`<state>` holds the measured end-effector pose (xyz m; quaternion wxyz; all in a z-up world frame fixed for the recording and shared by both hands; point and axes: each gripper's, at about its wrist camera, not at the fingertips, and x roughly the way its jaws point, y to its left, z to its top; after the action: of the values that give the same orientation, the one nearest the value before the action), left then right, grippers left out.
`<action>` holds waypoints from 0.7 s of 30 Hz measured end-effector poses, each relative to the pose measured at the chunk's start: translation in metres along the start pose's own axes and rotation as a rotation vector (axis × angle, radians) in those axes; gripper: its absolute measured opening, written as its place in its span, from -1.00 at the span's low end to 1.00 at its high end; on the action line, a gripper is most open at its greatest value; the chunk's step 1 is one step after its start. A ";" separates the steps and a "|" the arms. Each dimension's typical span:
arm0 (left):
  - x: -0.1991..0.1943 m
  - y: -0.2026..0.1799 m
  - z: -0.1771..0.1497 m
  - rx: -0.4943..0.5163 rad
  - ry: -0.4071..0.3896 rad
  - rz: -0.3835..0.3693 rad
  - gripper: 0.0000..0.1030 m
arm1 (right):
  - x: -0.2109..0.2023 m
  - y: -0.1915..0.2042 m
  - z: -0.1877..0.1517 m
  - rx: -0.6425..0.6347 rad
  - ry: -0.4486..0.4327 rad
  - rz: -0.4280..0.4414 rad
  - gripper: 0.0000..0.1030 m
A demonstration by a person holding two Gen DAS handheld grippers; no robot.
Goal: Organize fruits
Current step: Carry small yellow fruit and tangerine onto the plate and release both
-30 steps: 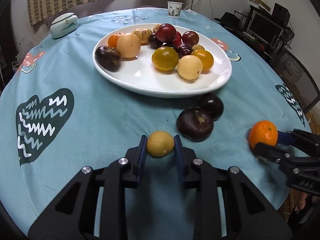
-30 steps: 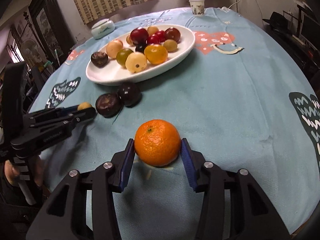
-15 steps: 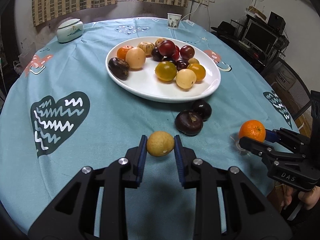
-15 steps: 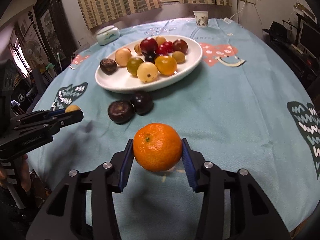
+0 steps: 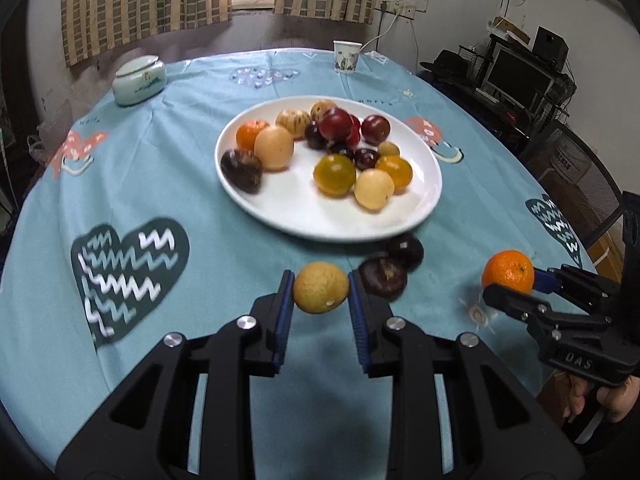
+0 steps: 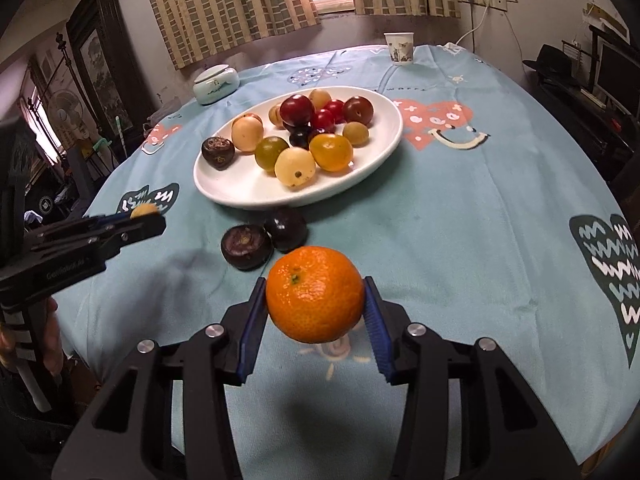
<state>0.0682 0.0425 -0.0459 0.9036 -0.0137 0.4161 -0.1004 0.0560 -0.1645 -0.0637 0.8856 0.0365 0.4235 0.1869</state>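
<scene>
My left gripper [image 5: 320, 286] is shut on a small yellow fruit [image 5: 320, 287], held clear above the blue tablecloth. My right gripper [image 6: 315, 294] is shut on an orange mandarin [image 6: 315, 293], also lifted off the cloth; the mandarin [image 5: 508, 272] shows at the right of the left wrist view, and the yellow fruit [image 6: 145, 211] at the left of the right wrist view. A white plate [image 5: 280, 216] with several fruits sits beyond both. Two dark purple fruits [image 5: 383, 278] [image 5: 405, 250] lie on the cloth in front of the plate.
A white lidded jar [image 5: 138, 80] stands at the far left of the round table and a paper cup [image 5: 346, 57] at the far edge. A person's hand [image 5: 600, 396] holds the right gripper. A desk with a monitor [image 5: 516, 74] stands to the right.
Both grippers have risen with their fruits, so the table and plate look farther away. The mandarin has come off the cloth. The two dark fruits have stayed put.
</scene>
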 end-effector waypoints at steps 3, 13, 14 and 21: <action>0.011 0.002 0.028 -0.004 0.000 0.008 -0.47 | 0.001 0.001 0.017 -0.016 -0.012 0.005 -0.09; 0.068 0.004 0.125 -0.005 0.010 0.067 -0.47 | 0.047 -0.004 0.116 -0.062 -0.019 -0.034 -0.09; 0.075 0.006 0.128 -0.017 0.021 0.068 -0.47 | 0.055 -0.007 0.122 -0.054 -0.013 -0.044 -0.09; 0.106 0.016 0.132 -0.048 0.071 0.062 -0.47 | 0.089 -0.025 0.139 -0.023 0.020 -0.083 -0.10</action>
<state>0.2379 0.0303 -0.0404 0.8904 -0.0188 0.4505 -0.0630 0.2204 -0.1424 -0.0457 0.8887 0.0069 0.4312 0.1554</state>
